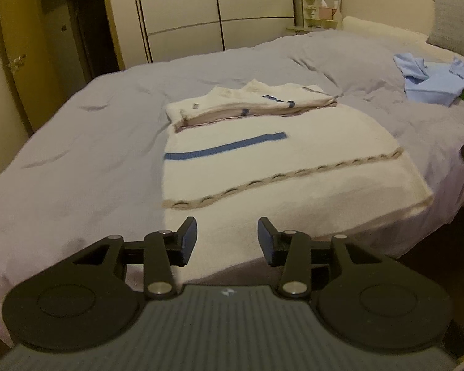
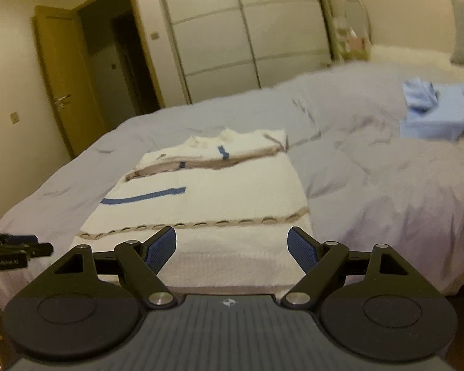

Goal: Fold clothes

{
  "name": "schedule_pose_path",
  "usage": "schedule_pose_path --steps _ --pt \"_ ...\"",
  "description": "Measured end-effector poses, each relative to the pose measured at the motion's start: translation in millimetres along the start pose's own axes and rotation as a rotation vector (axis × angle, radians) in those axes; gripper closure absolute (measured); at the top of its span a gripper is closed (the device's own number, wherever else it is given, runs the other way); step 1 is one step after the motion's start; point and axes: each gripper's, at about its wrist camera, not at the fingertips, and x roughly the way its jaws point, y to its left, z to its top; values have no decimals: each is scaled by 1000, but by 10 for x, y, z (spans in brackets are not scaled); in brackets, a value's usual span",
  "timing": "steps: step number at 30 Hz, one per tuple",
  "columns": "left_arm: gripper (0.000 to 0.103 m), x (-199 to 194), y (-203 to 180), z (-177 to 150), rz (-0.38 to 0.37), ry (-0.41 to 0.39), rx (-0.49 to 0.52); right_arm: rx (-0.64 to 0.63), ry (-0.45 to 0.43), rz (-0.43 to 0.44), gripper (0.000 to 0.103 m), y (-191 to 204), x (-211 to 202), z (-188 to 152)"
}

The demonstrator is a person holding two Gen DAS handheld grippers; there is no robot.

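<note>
A cream knitted sweater (image 1: 263, 167) with a blue stripe and a beige patterned band lies flat on the bed, its top part folded down over the body. The right wrist view shows the same sweater (image 2: 207, 191), hem nearest me. My left gripper (image 1: 228, 227) hovers open just above the hem edge, nothing between its fingers. My right gripper (image 2: 232, 238) is also open over the hem, holding nothing. The other gripper's black tip (image 2: 15, 250) shows at the left edge of the right wrist view.
The bed (image 1: 77, 154) has a lilac-grey duvet. A light blue garment pile (image 1: 430, 80) with something green lies at the far right near a grey pillow (image 1: 454, 24). Wardrobe doors (image 1: 213, 9) and an open wooden door (image 2: 62, 86) stand behind.
</note>
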Motion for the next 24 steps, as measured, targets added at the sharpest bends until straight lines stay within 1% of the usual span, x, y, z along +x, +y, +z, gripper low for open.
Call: schedule_pose_path --steps 3,6,8,11,13,15,16,20,22,24 --pt "65 23 117 -158 30 -26 87 -130 -27 -30 21 -17 -36 -75" --pt "64 110 104 -336 70 -51 268 -284 -30 -71 21 -36 -6 -179" --pt "63 180 54 -474 84 -78 409 -399 3 -107 21 -67 123 -320" --pt "62 320 -15 -694 61 -89 586 -571 54 -160 21 -115 316 -532" --pt "55 416 -55 -841 41 -91 694 -685 88 -196 21 -146 444 -674" --pt "54 540 -70 -965 39 -85 768 -800 122 -232 21 -178 573 -816" --pt "54 615 -83 -1019 52 -84 802 -841 132 -241 21 -190 639 -878" --pt "53 917 -128 -1198 132 -107 925 -947 147 -248 21 -228 908 -1095" --pt "48 1023 -130 -1255 165 -143 970 -1012 147 -251 20 -248 1035 -1211" --pt "41 1097 -127 -1318 189 -187 1019 -1113 127 -253 19 -270 1138 -1348"
